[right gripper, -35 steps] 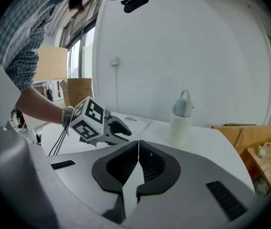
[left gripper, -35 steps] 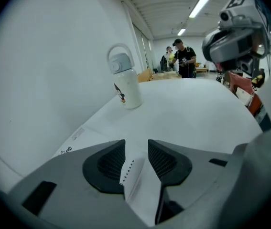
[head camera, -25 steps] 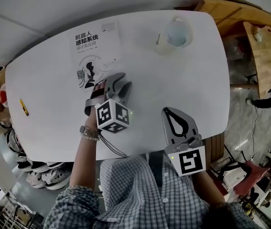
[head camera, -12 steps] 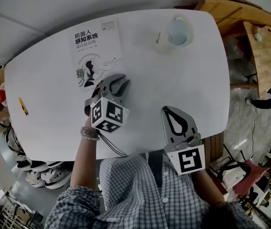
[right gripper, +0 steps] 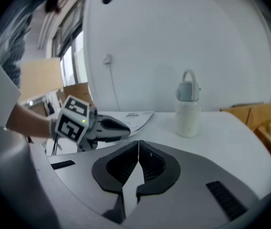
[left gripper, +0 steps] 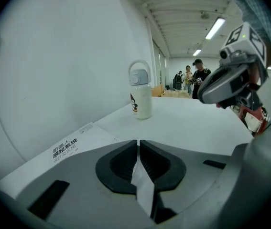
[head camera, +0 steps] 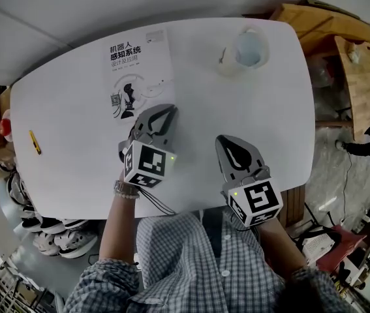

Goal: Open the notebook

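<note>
— The notebook (head camera: 139, 70) lies shut at the table's (head camera: 250, 109) far left. The left gripper (head camera: 168, 111) has just been closing beside its corner (head camera: 169, 100), with nothing between the jaws. The right gripper (head camera: 226, 139) is closed too, also empty.
— So I think the cover is not caught. Reopen the left gripper and pinch that corner.

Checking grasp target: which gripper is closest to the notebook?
The left gripper: its fingers, which have just been closing with nothing visible between them, sit at the notebook's near right corner. The right gripper hovers over bare table, well apart.

- Right gripper (right gripper: 138, 148): jaws together, nothing between them.
- Bottle (right gripper: 188, 111): upright on white table (right gripper: 231, 137).
- Notebook (right gripper: 139, 115): flat, left of bottle.
- Left gripper (right gripper: 122, 126): further left of bottle, tips near notebook.
</note>
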